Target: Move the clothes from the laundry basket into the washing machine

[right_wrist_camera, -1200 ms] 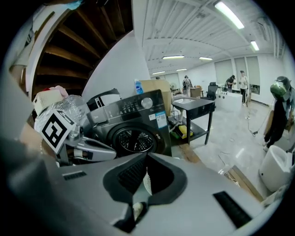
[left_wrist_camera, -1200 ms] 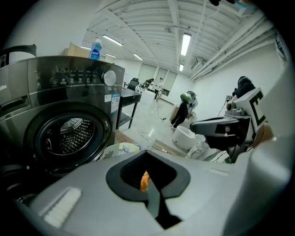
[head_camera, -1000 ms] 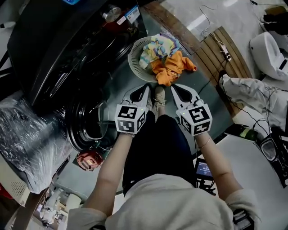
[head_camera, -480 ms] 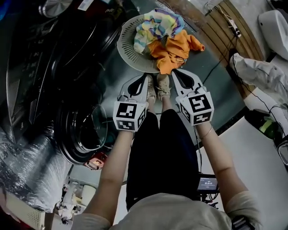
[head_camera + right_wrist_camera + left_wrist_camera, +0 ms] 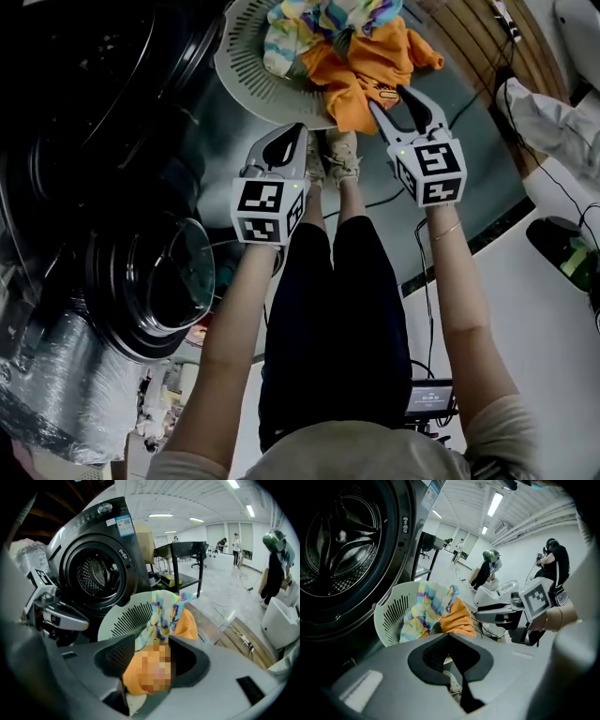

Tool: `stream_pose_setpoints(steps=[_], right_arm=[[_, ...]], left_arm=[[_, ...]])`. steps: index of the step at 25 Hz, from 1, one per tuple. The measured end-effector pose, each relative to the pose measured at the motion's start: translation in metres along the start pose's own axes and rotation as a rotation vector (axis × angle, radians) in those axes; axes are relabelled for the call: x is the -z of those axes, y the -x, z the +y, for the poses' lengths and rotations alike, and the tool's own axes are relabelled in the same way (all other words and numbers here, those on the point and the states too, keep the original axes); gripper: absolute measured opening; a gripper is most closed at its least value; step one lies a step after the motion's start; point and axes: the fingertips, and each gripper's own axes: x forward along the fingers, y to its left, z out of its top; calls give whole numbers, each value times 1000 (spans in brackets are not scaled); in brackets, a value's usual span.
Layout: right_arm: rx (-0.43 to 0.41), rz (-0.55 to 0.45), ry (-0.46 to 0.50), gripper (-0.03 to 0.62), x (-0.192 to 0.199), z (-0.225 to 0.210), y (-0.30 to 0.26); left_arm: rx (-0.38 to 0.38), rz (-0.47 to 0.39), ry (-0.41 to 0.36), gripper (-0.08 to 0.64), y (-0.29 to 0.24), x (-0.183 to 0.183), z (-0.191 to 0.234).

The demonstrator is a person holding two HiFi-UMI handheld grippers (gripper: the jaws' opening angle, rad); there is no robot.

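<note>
Your left gripper (image 5: pixel 298 128) is closed and empty. Your right gripper's (image 5: pixel 389 98) jaws have just been opening, wide, with an orange garment (image 5: pixel 352 80) between them, not pinched. It lies with a striped cloth (image 5: pixel 319 19) in the white laundry basket (image 5: pixel 239 80) beside the open washing machine (image 5: pixel 123 564), whose sticker (image 5: pixel 123 525) is unreadable.

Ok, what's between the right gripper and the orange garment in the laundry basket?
Nothing: in the right gripper view, the right gripper, its jaws just opening, shows the orange garment straight between them.
</note>
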Motion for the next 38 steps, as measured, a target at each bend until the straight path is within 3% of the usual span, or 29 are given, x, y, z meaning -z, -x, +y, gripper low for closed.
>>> stream_pose_setpoints(steps=[6,12,14,16,19,23,25,28,33,38], right_arm=[[115,101,50,218,34,-59,-29],[154,178,23,218,57,-73,-56],[176,195,42,169,59,-75,-57],[173,212,77,48,58,-76,-53],[112,177,122,35,44,-63,-38],[17,63,34,34,12,-38,-2],[-33,6,-9,35,-6,-23,16],[-123,-70,-39,34,-34,4,34],[-249,-144,-34,35,-76,48,52],[-389,-190,-81,35,-107,82,55]], left_arm=[[-14,-22,-10,9,-19,-9,8],[-36,-29,-9,9,-44,-9,6],[-31,-32,-23,9,-49,-9,2],[-6,-33,-45,11,-53,-10,-4],[34,-6,-83,19,-54,-8,-13],[97,-4,-90,182,-52,-15,-29],[130,-20,-134,224,-49,-22,-37],[183,-27,-213,257,-44,-32,-50],[243,-42,-265,311,-31,-49,-67],[261,-140,-252,316,-16,-65,-60]])
